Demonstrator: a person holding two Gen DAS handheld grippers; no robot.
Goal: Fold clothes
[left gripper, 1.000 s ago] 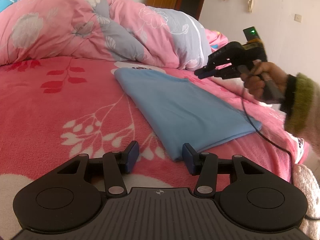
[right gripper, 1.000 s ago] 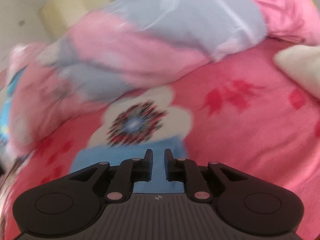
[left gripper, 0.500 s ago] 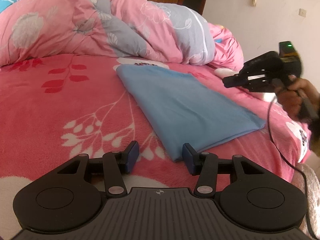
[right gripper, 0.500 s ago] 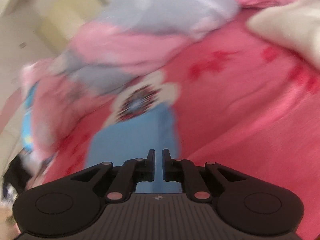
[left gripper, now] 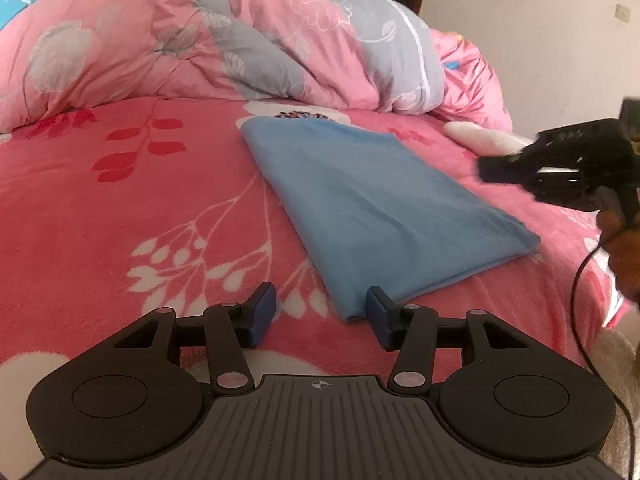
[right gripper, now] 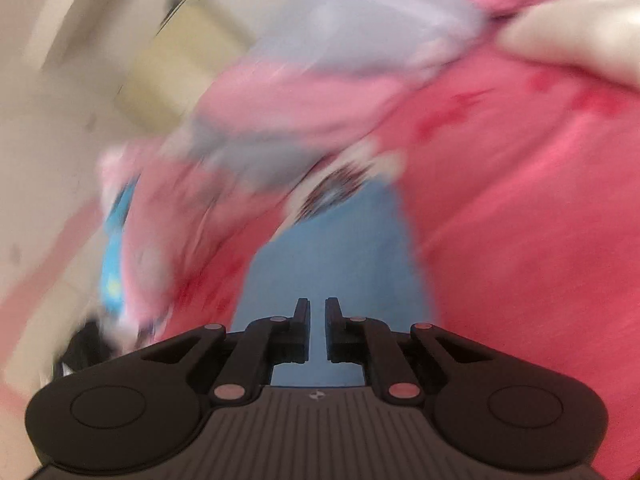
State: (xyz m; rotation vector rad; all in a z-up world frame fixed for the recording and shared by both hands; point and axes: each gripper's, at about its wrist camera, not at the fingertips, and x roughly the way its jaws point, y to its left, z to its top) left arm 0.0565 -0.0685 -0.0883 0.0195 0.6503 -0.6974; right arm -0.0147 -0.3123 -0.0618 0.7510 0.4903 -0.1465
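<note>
Where the bed's pink fleece blanket with white and red leaf print (left gripper: 168,200) lies flat, a folded light-blue cloth rectangle (left gripper: 372,200) rests on it, long axis running from the near centre toward the far side. Its near corner sits between the blue-padded fingers of the left gripper (left gripper: 321,314), just ahead of them; jaws released, about half spread, pads not pressing the fabric. Right gripper (left gripper: 486,168) black, hovers off the cloth's right edge, carried in a hand (left gripper: 622,248) at the frame's right margin, a black cable (left gripper: 580,320) trailing below. Right wrist view heavily blurred: jaws nearly clenched, only a thin slit between them, nothing in the slit; blue cloth (right gripper: 332,264) shows beneath and ahead. Bunched pink and grey floral quilt (left gripper: 240,40) heaped along the far side of the bed. Cream plush item (left gripper: 480,138) lies beyond the cloth's far right, near the quilt.
</note>
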